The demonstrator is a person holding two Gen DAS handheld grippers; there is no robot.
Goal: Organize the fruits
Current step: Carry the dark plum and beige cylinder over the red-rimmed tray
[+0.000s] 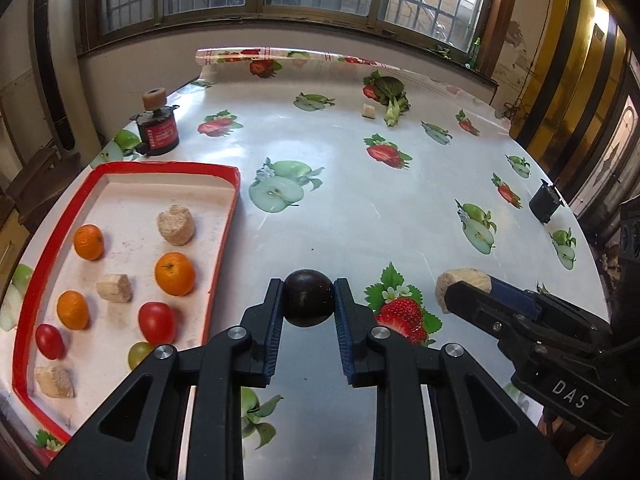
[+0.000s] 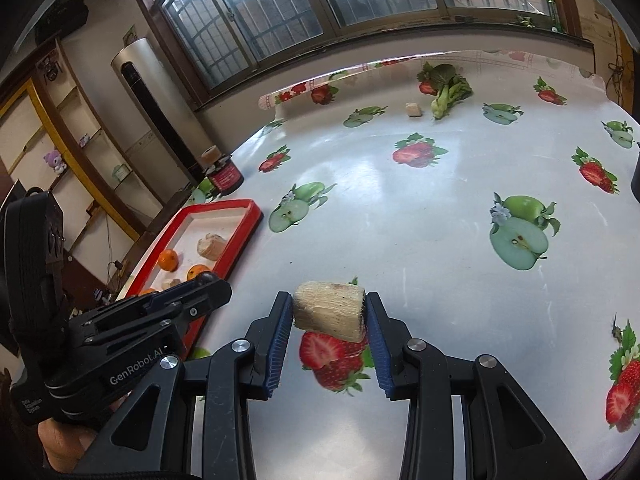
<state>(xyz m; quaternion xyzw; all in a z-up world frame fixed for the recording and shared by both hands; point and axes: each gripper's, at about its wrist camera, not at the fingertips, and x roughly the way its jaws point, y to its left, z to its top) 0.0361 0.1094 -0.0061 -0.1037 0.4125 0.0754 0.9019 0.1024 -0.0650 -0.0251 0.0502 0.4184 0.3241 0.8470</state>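
Across the desk (image 1: 360, 208) lies a fruit-print cloth; at its left edge sits a red tray (image 1: 224, 240) with oranges (image 1: 175, 273), tomatoes (image 1: 157, 322) and beige chunks. Only the left wrist view shows the whole tray floor and a black box (image 1: 543, 202) by the right edge. Near the far edge lie leafy greens (image 2: 448, 90). Left tongs (image 1: 308, 300) pinch a dark round fruit (image 1: 308, 297) beside the tray; right tongs (image 2: 329, 314) grip a beige block (image 2: 330, 310), clear of the desk
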